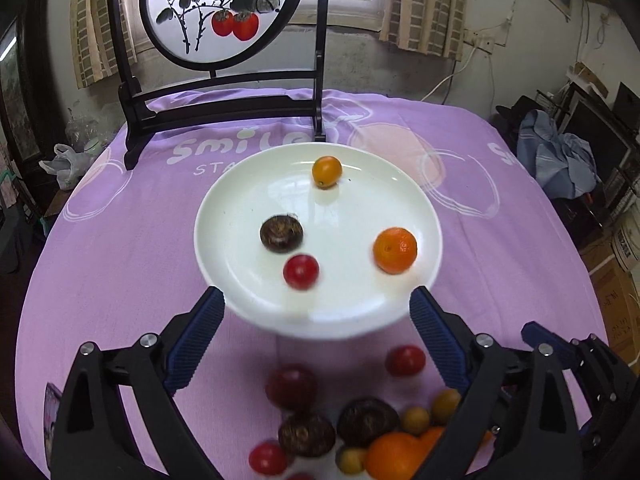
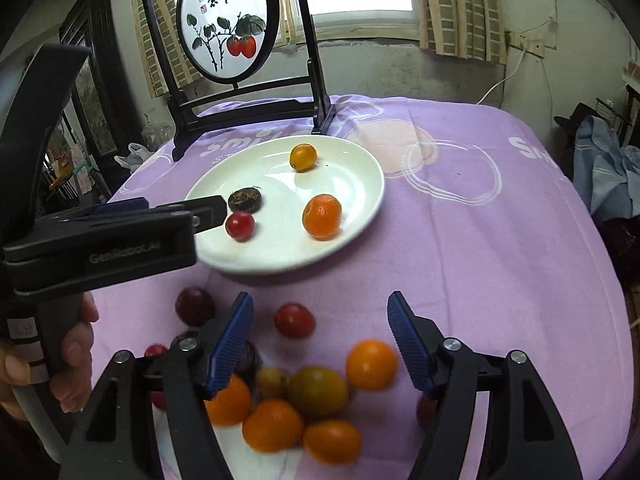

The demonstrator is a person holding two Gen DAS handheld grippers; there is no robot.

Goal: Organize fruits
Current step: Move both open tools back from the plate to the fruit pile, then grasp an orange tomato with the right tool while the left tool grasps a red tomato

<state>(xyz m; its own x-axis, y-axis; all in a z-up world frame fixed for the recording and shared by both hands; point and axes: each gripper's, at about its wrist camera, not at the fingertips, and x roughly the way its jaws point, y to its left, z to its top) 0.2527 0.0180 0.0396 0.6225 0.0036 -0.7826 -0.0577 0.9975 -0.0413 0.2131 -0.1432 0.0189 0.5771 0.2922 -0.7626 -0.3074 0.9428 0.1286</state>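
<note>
White plate (image 1: pixel 224 216), centre of the frame on the purple table (image 1: pixel 120 240): carrying four sorted fruits, a red tomato (image 1: pixel 301 271), an orange (image 1: pixel 395 250), a yellow tomato (image 1: pixel 327 172) and a dark brown fruit (image 1: pixel 281 233), lying apart. Loose pile of fruit (image 2: pixel 296 400), lower frame: waiting near the plate, presumably next for sorting. Left hand-held gripper (image 1: pixel 316 312): jaws standing wide and empty, angling down over the plate's near rim. Right hand-held gripper (image 2: pixel 320 336): jaws parted, holding nothing, tilting down above the pile.

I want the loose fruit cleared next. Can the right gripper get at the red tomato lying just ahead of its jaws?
Probably yes: the right gripper is open and empty, with the red tomato unobstructed.
</note>
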